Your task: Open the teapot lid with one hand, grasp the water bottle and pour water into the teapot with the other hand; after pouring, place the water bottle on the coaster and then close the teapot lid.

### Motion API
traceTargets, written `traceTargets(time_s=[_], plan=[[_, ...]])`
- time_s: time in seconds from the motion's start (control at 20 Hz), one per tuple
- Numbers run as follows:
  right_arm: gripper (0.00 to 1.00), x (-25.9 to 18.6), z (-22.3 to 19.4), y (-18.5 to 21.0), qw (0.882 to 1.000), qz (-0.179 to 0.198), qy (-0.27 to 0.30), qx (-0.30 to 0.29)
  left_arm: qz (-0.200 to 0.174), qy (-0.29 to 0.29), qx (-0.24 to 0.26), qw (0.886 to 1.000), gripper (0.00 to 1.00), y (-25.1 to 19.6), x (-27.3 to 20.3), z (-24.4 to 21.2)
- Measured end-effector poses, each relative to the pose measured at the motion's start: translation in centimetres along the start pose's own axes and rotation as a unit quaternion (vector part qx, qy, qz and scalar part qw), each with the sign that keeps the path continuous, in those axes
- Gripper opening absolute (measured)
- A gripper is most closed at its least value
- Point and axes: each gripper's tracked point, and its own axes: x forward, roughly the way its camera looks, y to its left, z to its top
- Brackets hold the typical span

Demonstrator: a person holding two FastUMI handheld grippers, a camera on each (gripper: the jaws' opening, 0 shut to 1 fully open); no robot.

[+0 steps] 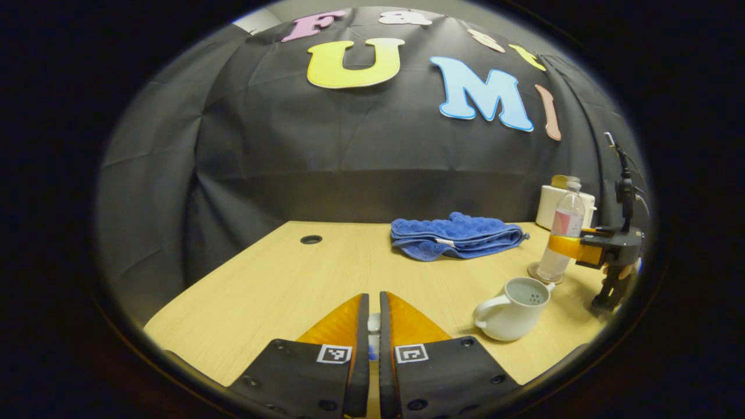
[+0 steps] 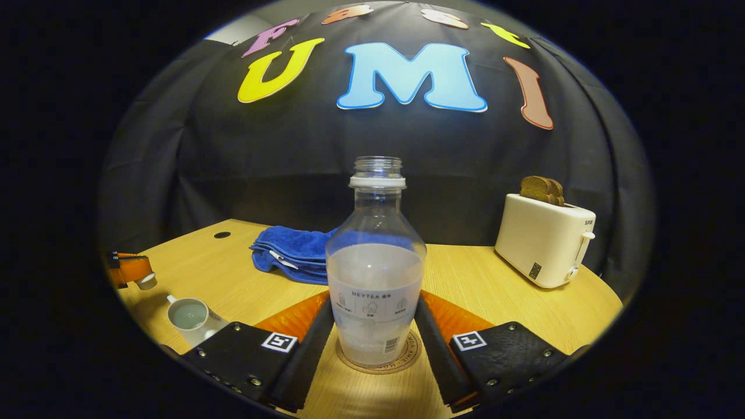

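Water bottle (image 2: 375,273) standing on the coaster (image 2: 401,364) between the right gripper (image 2: 375,326) fingers, seemingly touching; teapot (image 1: 512,308) open, its lid (image 1: 373,326) pinched by the left gripper (image 1: 373,317); closing remains.

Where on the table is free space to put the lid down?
Bare table spreads between the cable hole and blue towel. It is crowded around the teapot, water bottle, coaster and toaster.

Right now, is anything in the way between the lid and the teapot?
Nothing visible is. The left gripper holds the lid, and just bare table lies between it and the open teapot. The water bottle stands beyond.
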Motion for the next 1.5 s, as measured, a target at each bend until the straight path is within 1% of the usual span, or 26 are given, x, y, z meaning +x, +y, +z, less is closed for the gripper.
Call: traceTargets(time_s=[0.05, 0.1, 0.25, 0.4, 0.65, 0.8, 0.95, 1.15, 1.3, 1.5], plan=[[0.86, -0.2, 0.4, -0.1, 1.0, 0.001, -0.009, 0.009, -0.003, -0.003, -0.001, 1.0, 0.13, -0.1, -0.1, 0.3], [0.95, -0.4, 0.7, -0.2, 1.0, 0.003, -0.02, 0.02, -0.007, -0.009, -0.002, 1.0, 0.13, -0.4, -0.1, 0.6], [0.95, -1.2, 1.3, -0.5, 0.999, 0.008, -0.035, 0.034, -0.026, -0.031, -0.005, 0.999, 0.14, -2.0, -0.7, 2.1], [0.95, -2.2, 1.7, -0.5, 0.998, 0.013, -0.045, 0.031, -0.045, -0.05, 0.002, 0.998, 0.13, -4.3, -1.0, 3.7], [0.95, -4.1, 2.2, -1.4, 0.997, 0.002, -0.073, 0.024, -0.085, -0.073, 0.001, 0.994, 0.14, -8.9, -1.3, 6.1], [0.94, -5.7, 2.9, -2.7, 0.996, 0.001, -0.085, 0.029, -0.107, -0.085, 0.01, 0.99, 0.14, -12.0, -1.2, 6.9], [0.94, -6.5, 3.1, -3.5, 0.995, -0.002, -0.093, 0.026, -0.123, -0.086, 0.015, 0.989, 0.14, -14.4, -0.7, 6.7], [0.95, -7.2, 3.3, -3.7, 0.995, 0.001, -0.099, 0.024, -0.128, -0.072, 0.007, 0.989, 0.14, -16.0, 0.1, 5.3], [0.94, -6.8, 2.3, -3.5, 0.996, 0.005, -0.087, 0.019, -0.119, -0.062, 0.011, 0.991, 0.14, -16.2, 0.6, 4.4], [0.95, -6.1, 1.2, -3.2, 0.997, 0.007, -0.072, 0.007, -0.121, -0.052, 0.01, 0.991, 0.14, -16.8, 0.9, 3.4]])
